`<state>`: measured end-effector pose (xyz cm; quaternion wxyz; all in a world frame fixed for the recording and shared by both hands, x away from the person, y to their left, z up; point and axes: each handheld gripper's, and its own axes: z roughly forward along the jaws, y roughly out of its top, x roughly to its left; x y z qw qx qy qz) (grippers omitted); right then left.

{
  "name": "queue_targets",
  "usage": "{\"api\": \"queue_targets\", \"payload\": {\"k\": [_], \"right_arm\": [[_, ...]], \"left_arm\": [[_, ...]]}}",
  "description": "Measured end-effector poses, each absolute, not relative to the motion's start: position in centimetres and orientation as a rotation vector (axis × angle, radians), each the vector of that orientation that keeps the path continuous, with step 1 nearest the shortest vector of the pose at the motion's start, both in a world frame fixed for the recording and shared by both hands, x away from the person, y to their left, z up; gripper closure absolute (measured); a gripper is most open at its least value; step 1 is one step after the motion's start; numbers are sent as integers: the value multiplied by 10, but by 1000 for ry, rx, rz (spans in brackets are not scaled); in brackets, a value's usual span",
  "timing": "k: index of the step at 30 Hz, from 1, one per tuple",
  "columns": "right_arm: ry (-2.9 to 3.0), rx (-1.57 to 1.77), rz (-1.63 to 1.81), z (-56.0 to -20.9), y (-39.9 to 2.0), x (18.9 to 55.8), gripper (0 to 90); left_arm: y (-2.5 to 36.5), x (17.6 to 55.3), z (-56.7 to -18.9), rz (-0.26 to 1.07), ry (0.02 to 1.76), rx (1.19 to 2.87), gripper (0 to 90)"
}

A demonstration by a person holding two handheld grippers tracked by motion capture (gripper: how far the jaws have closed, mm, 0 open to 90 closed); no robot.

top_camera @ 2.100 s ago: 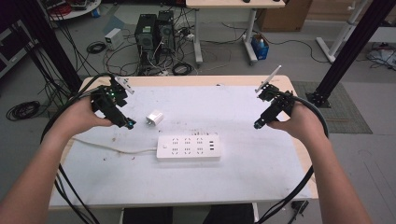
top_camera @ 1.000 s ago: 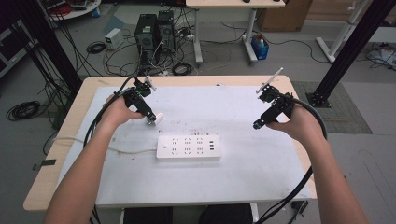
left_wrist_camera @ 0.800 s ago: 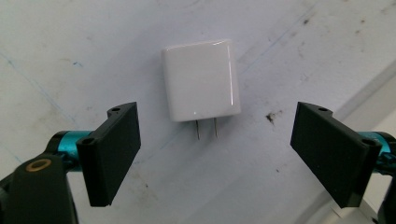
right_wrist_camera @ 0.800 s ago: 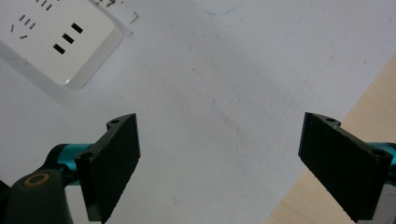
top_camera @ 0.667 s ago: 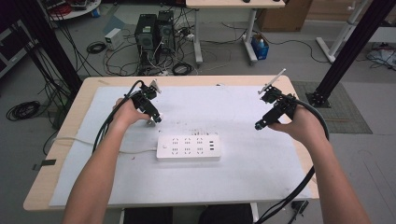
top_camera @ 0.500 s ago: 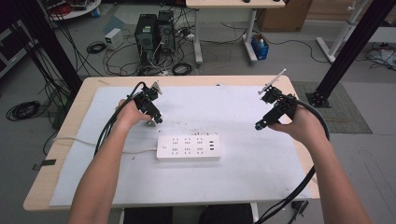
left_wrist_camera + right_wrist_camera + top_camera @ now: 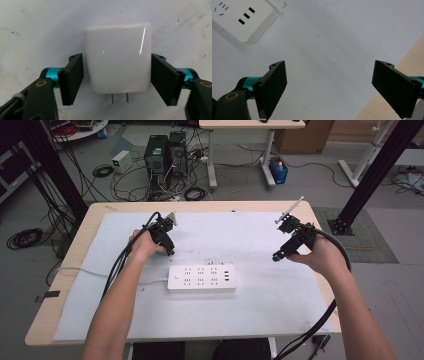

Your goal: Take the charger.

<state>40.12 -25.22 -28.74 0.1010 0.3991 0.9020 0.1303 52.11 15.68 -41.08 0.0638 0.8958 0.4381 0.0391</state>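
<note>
Lying flat on the pale mat (image 7: 260,310), the white charger (image 7: 117,57) sits directly between the two black jaws of the left gripper (image 7: 117,80). In the left gripper view the jaws stand on both sides of its body; the right one seems to touch the side, while a thin gap shows at the left one, so the grip looks about to close and not yet firm. The two metal prongs (image 7: 120,98) point back toward the gripper, so the charger's flat back faces away from the hand. In the high view this gripper (image 7: 169,251) is low on the mat, just behind the left end of the white power strip (image 7: 201,278). The right gripper (image 7: 337,90) has its jaws spread wide and holds nothing; in the high view it (image 7: 276,256) hovers near the right side, apart from the strip. The left hand is clearly the nearer one, and the next move probably needs the prongs turned toward the sockets.
</note>
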Motion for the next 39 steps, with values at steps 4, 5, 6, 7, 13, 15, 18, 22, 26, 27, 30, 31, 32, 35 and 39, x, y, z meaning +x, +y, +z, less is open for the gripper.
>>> {"api": "queue_targets", "payload": {"k": [4,5,6,7,13,15,18,22,26,27,30,31,32,35,39], "right_arm": [[2668,1180,380,-289,-253,402,122],[2668,1181,376,-290,-253,402,122],[2667,1184,377,-290,-253,402,122],[2667,1184,377,-290,-253,402,122],[2670,1177,372,-291,-253,402,122],[2669,1177,372,-291,-253,402,122],[2668,1192,372,-291,-253,403,122],[2658,1213,356,-289,-252,404,122],[2643,1267,372,-287,-250,405,122],[2640,1284,378,-286,-249,405,122],[2629,1326,380,-282,-247,404,122],[2629,1326,380,-282,-247,404,122],[2629,1324,366,-281,-245,404,122],[2629,1319,361,-279,-244,404,122],[2633,1323,364,-275,-240,403,122]], "left_arm": [[157,521,-409,119,1309,2682,406],[157,521,-408,123,1299,2699,407],[157,521,-409,127,1298,2695,410],[157,521,-409,127,1298,2695,411],[157,519,-403,158,1281,2695,421],[157,517,-400,160,1280,2676,423],[160,507,-376,183,1226,2641,424],[162,493,-353,204,1170,2598,425],[164,465,-313,170,1001,2588,425],[164,465,-313,170,1001,2588,425],[158,444,-287,170,908,2618,425],[158,444,-287,170,908,2618,425],[155,436,-277,173,875,2633,425],[152,430,-269,189,840,2660,425],[146,421,-260,214,793,2666,425]]}}
